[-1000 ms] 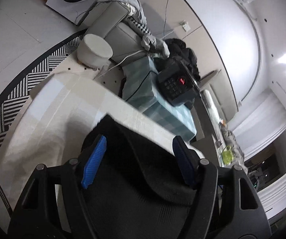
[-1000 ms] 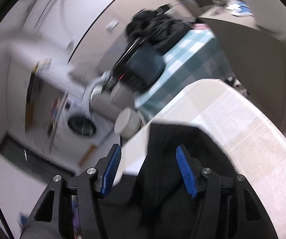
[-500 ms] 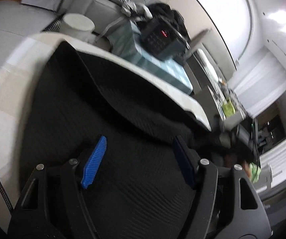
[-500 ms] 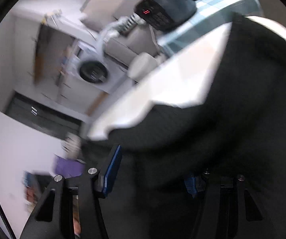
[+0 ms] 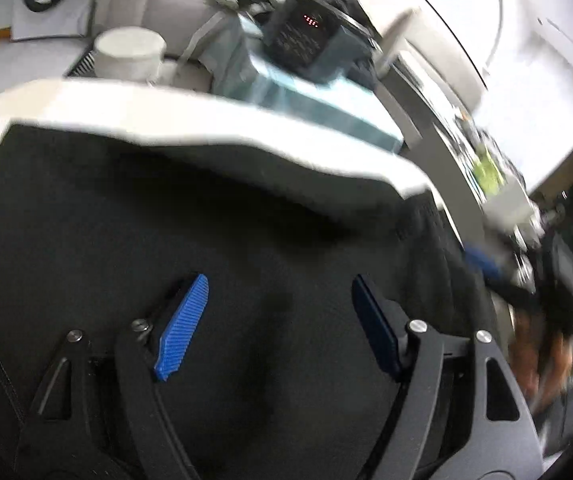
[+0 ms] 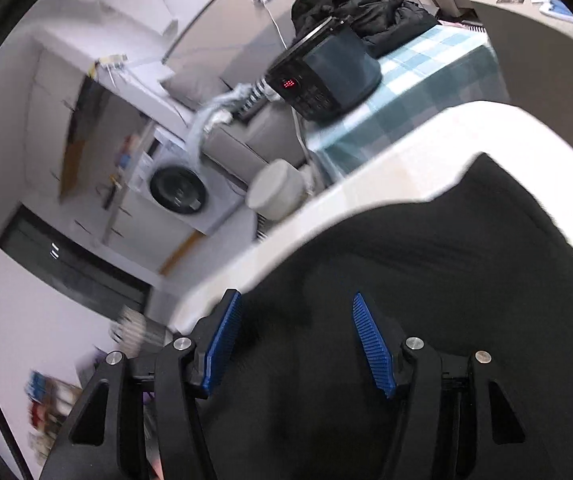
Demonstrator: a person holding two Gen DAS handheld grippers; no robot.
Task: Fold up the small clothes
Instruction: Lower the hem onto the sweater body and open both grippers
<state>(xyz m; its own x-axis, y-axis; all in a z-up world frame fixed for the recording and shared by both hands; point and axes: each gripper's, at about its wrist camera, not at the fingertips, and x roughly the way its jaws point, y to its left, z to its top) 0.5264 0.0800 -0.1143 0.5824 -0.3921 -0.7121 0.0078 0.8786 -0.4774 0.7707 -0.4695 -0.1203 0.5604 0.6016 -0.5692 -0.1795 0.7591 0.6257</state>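
Two grippers' jaws wide, just opening | black garment (image 5: 246,240) beneath | appliance (image 6: 318,80) red digits unreadable

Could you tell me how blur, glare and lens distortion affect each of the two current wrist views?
Left wrist view: motion blur smears the white table edge and the right-hand background, the upper-right wall is blown out by glare, and the black garment shows almost no texture. Right wrist view: sharper on the red-lit black appliance, blurred towards the left edge; fisheye bends straight lines in both.
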